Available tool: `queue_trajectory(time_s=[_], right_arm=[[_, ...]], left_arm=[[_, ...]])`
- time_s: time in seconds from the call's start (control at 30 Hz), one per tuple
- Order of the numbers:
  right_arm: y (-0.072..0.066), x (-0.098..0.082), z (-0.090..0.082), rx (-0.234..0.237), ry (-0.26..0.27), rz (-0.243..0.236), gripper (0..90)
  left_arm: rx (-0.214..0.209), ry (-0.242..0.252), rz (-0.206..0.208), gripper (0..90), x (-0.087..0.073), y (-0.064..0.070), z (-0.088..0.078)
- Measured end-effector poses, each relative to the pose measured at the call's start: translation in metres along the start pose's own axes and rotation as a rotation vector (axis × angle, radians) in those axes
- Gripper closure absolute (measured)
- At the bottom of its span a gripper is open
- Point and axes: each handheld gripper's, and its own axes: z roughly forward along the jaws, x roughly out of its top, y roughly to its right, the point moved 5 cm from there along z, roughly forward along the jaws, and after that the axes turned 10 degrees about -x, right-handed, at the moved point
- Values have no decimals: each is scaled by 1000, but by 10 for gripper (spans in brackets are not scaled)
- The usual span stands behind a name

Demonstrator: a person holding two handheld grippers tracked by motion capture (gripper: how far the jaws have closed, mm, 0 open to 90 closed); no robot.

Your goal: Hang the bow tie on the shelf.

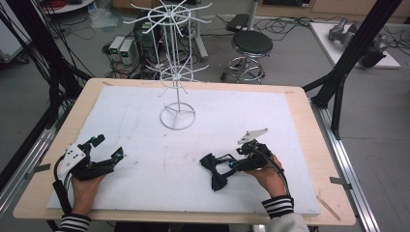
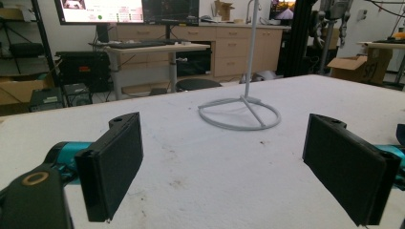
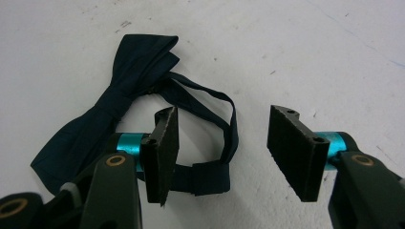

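On the near right of the tabletop point(image 1: 145, 121), the right tool point(image 3: 222, 148) is held low over a dark bow tie point(image 3: 102, 107), jaws parted and gripping nothing. The tie's neck strap point(image 3: 210, 174) is seen to loop between them: its flat doubled end lies just beside the left-hand pad in the right gripper view, while the other pad stands well clear of the strap's far bend. The bow itself lies beyond and to the left of that pad, flat on the white surface. For a sound pickup, the tool would best be lowered until both pads straddle the strap, then closed on the doubled section, where the fabric is thickest and least likely to slip; the bow should be left untouched so it is not crushed. On the near left, the left tool point(image 2: 222, 157) is held released over bare surface. Farther back, a white wire rack point(image 1: 177, 63) is stood near the middle.
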Motion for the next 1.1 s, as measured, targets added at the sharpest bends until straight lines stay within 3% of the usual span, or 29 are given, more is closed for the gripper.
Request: queue_trajectory(time_s=[0.47,1.1], right_arm=[[-1,-5,10,7,-84,-14,512],[1,-7,15,20,-121,4,617]], left_arm=[[-1,2,-3,141,0,0,0],[0,2,-1,141,0,-1,0]])
